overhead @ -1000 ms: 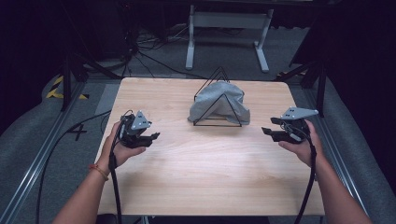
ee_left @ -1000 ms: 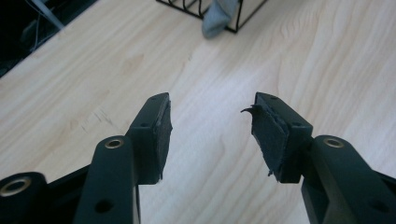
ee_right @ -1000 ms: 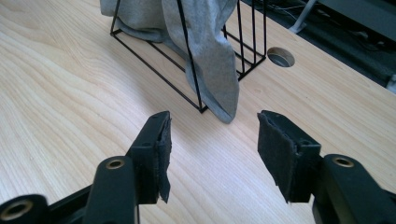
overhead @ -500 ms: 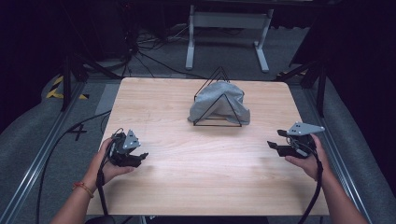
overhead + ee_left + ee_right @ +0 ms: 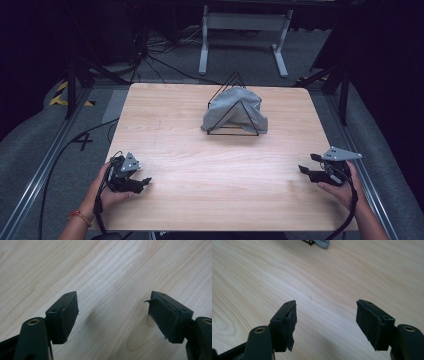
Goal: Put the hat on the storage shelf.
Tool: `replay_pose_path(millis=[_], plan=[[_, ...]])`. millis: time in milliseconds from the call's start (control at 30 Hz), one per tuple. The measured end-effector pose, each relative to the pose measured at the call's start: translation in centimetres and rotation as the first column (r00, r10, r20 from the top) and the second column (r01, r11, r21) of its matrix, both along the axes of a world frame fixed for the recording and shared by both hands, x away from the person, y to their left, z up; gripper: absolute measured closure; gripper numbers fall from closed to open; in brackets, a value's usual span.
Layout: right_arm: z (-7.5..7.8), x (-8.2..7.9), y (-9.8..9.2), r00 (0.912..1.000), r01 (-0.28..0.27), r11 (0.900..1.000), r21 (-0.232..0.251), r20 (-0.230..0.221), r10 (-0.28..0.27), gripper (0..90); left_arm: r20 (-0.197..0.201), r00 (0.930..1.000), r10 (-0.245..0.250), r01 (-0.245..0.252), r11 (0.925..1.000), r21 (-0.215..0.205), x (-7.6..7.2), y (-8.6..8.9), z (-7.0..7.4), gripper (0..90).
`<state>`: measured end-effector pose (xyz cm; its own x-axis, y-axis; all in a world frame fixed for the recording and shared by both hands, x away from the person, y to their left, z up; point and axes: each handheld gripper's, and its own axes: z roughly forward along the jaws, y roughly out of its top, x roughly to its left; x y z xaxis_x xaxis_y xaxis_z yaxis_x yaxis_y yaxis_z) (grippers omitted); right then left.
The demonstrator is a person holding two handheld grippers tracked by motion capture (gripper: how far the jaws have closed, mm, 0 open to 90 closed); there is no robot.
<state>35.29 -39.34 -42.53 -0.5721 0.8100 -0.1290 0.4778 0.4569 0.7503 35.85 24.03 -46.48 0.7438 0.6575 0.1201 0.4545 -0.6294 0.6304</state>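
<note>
Cloth: a grey cloth (image 5: pixel 235 114) lay draped over a black wire rack (image 5: pixel 234 82) in the upper middle of the high view, on the wooden table (image 5: pixel 220 165).
Rack axis: ran toward the frame's top.
Left gripper (image 5: pixel 141 183): lower left, jaws apart, empty, well apart from the cloth.
Right gripper (image 5: pixel 306 167): lower right, jaws apart, empty.
</note>
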Motion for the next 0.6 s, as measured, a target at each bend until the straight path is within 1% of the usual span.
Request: replay_pose_path(millis=[33, 67, 100, 133, 167, 200, 233, 267, 300, 333, 367, 400, 433, 467, 533, 567, 600], plan=[[-0.4, -0.2, -0.3, 0.9999, 0.012, 1.0, 0.008, -0.007, -0.012, 33.5, 0.002, 1.0, 0.003, -0.003, 0.9999, -0.012, -0.1, 0.2, -0.2, 24.2], [-0.9, -0.4, -0.6, 0.9996, 0.022, 1.0, 0.016, -0.02, -0.022, 34.0, -0.007, 1.0, 0.002, -0.002, 0.9995, -0.033, -0.3, 0.5, -0.4, 23.5], [-1.3, -0.6, -0.8, 0.999, 0.034, 0.999, 0.018, -0.028, -0.034, 34.7, 0.001, 0.9999, 0.012, -0.012, 0.998, -0.062, -0.5, 0.7, -0.7, 23.7], [-1.8, -0.9, -1.0, 0.9985, 0.043, 0.999, 0.005, -0.034, -0.043, 34.8, 0.002, 0.9999, 0.016, -0.016, 0.9965, -0.082, -0.6, 1.0, -0.9, 24.3], [-2.2, -1.2, -1.1, 0.9983, 0.049, 0.999, 0.007, -0.032, -0.048, 34.9, -0.008, 0.9997, 0.023, -0.024, 0.9943, -0.104, -0.7, 1.1, -1.0, 24.2], [-2.4, -1.4, -1.2, 0.9984, 0.049, 0.999, 0.01, -0.029, -0.049, 35.0, -0.011, 0.9997, 0.02, -0.022, 0.9929, -0.117, -0.8, 1.4, -1.1, 23.9], [-2.4, -1.4, -1.2, 0.9984, 0.049, 0.999, 0.01, -0.029, -0.049, 35.0, -0.011, 0.9997, 0.02, -0.022, 0.9929, -0.117, -0.8, 1.4, -1.1, 23.3], [-3.0, -2.0, -1.5, 0.9978, 0.057, 0.998, 0.026, -0.036, -0.056, 34.2, -0.013, 0.9996, 0.024, -0.026, 0.989, -0.146, -1.0, 1.6, -1.4, 22.2], [-3.0, -2.0, -1.5, 0.9978, 0.057, 0.998, 0.026, -0.036, -0.056, 34.2, -0.017, 0.9997, 0.019, -0.022, 0.9882, -0.152, -1.2, 1.8, -1.5, 22.2], [-3.1, -2.2, -1.7, 0.9974, 0.061, 0.998, 0.027, -0.04, -0.059, 34.0, -0.009, 0.9998, 0.019, -0.02, 0.9864, -0.163, -1.3, 1.9, -1.6, 21.8], [-3.3, -2.4, -1.9, 0.997, 0.069, 0.997, 0.043, -0.037, -0.068, 33.9, -0.008, 0.9995, 0.029, -0.03, 0.9853, -0.168, -1.4, 1.9, -1.7, 21.3], [-3.3, -2.6, -2.0, 0.9966, 0.075, 0.996, 0.054, -0.038, -0.073, 33.8, -0.004, 0.9996, 0.029, -0.029, 0.9852, -0.169, -1.4, 2.0, -1.7, 20.8], [-3.4, -2.7, -2.1, 0.9955, 0.087, 0.995, 0.055, -0.041, -0.085, 32.9, -0.015, 0.9991, 0.039, -0.041, 0.9826, -0.181, -1.5, 2.0, -1.8, 20.1], [-3.6, -2.8, -2.3, 0.995, 0.089, 0.994, 0.059, -0.05, -0.086, 31.2, -0.01, 0.9993, 0.037, -0.038, 0.9855, -0.165, -1.5, 2.1, -1.7, 19.3], [-3.9, -2.8, -2.5, 0.9951, 0.085, 0.993, 0.077, -0.057, -0.081, 29.8, -0.01, 0.9992, 0.038, -0.039, 0.9853, -0.166, -1.5, 2.1, -1.7, 19.2], [-4.0, -2.7, -2.5, 0.9947, 0.085, 0.994, 0.075, -0.065, -0.08, 28.0, -0.018, 0.9988, 0.046, -0.048, 0.983, -0.177, -1.5, 2.0, -1.8, 19.1], [-4.1, -2.7, -2.5, 0.9949, 0.083, 0.994, 0.076, -0.064, -0.078, 26.5, -0.019, 0.9988, 0.046, -0.048, 0.9831, -0.177, -1.5, 2.0, -1.8, 19.0]])
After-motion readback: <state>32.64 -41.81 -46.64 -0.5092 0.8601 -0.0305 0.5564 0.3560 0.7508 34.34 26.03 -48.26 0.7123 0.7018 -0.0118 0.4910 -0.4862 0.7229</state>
